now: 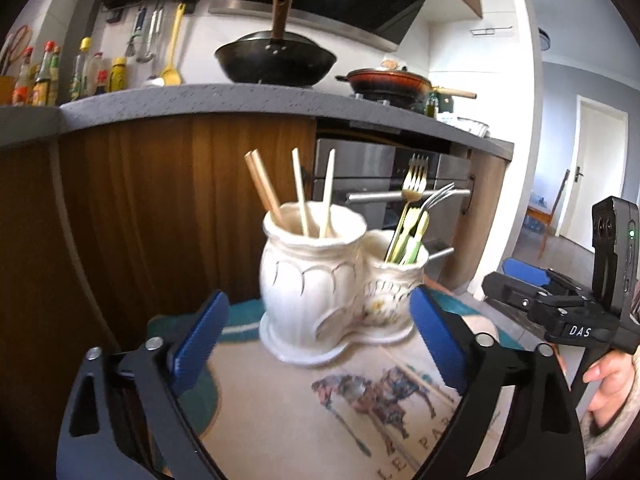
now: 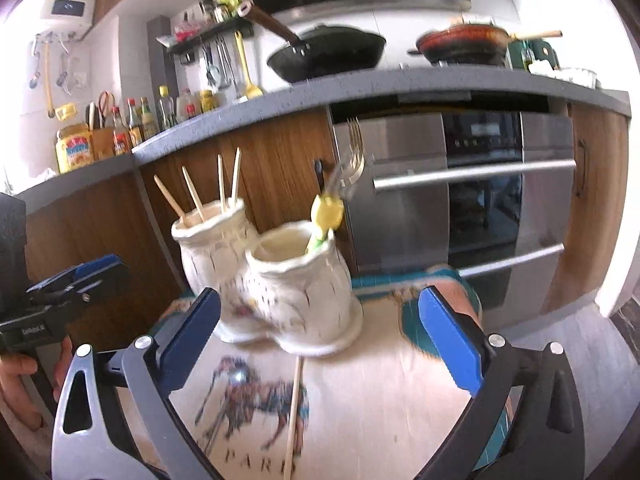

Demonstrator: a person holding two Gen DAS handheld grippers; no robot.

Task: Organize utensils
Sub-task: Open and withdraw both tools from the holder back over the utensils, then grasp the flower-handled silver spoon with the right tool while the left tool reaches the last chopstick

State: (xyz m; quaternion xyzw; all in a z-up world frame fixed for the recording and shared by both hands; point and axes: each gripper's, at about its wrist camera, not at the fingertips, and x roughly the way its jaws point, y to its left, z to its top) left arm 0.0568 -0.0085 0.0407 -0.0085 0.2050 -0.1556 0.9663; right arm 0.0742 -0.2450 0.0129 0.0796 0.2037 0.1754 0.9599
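Through the left wrist camera I see my left gripper (image 1: 316, 344) with its blue fingers (image 1: 198, 338) spread wide and nothing between the pads. Just beyond them a white ceramic double-pot holder (image 1: 320, 280) stands upright on a small table (image 1: 288, 420) covered by a printed horse cloth. Its taller pot carries four wooden chopsticks (image 1: 264, 188); the shorter pot, on the right, carries forks (image 1: 414, 204) with pale green handles. The holder sits near the table's far edge, with wooden cabinet doors (image 1: 168, 208) and a steel oven (image 1: 380, 176) close behind. Bare cloth lies between the holder and my fingers. At the right edge I see the right gripper (image 1: 528, 292) and the hand (image 1: 608, 384) gripping it.

Through the right wrist camera, my right gripper (image 2: 320, 340) is likewise spread wide and empty, its left finger just beside the holder (image 2: 296, 300). From here the fork pot is nearer. Only this view shows a single chopstick (image 2: 294, 412) lying loose on the cloth in front of the holder, and the table's right edge dropping to open floor (image 2: 580, 344). The left gripper (image 2: 72, 280) shows at the left edge.
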